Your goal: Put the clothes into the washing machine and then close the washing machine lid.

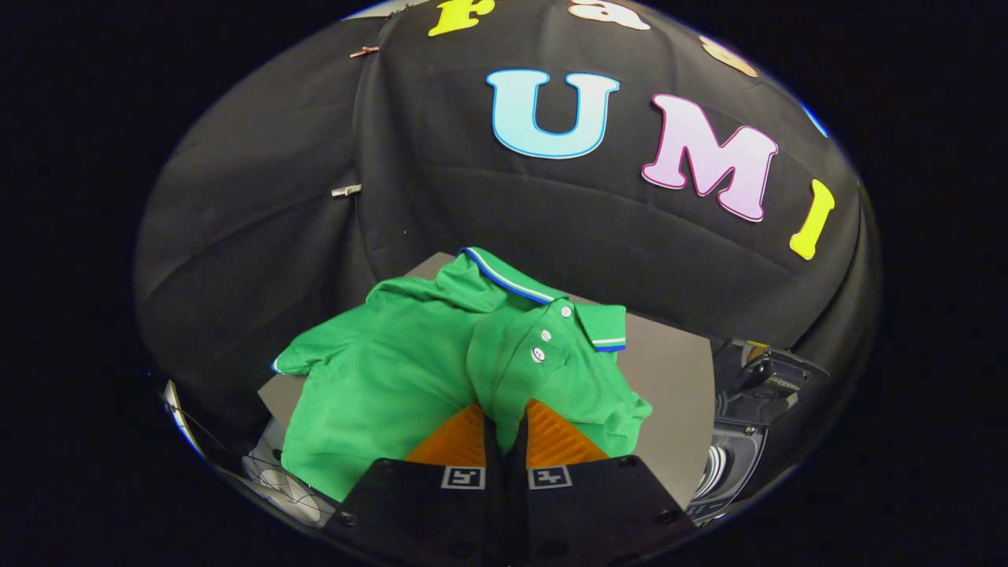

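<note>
Gripper (505,417) fingers pressed together, pinching a fold of the green cotton polo shirt w/ blue-white trimmed collar (409,370). Shirt is bunched, raised over a flat grey board (669,394). Dark washing machine (748,409) sits to the right, beyond the board.

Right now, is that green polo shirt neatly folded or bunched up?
Bunched up: the green polo shirt hangs rumpled, pinched by the gripper, its collar twisted above the grey surface.
</note>
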A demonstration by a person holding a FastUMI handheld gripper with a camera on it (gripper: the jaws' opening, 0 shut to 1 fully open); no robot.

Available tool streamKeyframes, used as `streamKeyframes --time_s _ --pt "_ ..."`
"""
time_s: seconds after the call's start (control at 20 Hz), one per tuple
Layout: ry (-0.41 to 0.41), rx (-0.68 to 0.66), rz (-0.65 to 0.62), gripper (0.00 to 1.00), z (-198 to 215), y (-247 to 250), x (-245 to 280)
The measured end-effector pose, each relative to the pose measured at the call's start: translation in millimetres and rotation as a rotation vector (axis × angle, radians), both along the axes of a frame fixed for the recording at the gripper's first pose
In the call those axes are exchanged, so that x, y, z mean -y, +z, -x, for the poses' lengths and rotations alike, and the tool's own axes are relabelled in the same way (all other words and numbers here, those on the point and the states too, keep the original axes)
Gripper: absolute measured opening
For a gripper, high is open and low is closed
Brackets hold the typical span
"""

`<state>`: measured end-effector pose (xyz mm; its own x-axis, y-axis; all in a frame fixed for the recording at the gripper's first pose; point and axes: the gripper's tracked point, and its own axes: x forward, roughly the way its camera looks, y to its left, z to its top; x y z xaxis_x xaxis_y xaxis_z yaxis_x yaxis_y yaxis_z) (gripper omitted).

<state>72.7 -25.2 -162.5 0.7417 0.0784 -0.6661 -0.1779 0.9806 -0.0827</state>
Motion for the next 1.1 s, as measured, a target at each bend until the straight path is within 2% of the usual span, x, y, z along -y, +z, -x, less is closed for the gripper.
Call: streamKeyframes --time_s 0.35,0.75,0.95,1.1 --pt "-0.03 0.057 -0.068 0.05 15 38 68" --pt "-0.077 0.197 -0.133 0.05 34 111 195" --pt "-0.124 0.223 -0.159 0.05 37 128 274" --pt "-0.151 0.209 -0.168 0.05 36 119 326"
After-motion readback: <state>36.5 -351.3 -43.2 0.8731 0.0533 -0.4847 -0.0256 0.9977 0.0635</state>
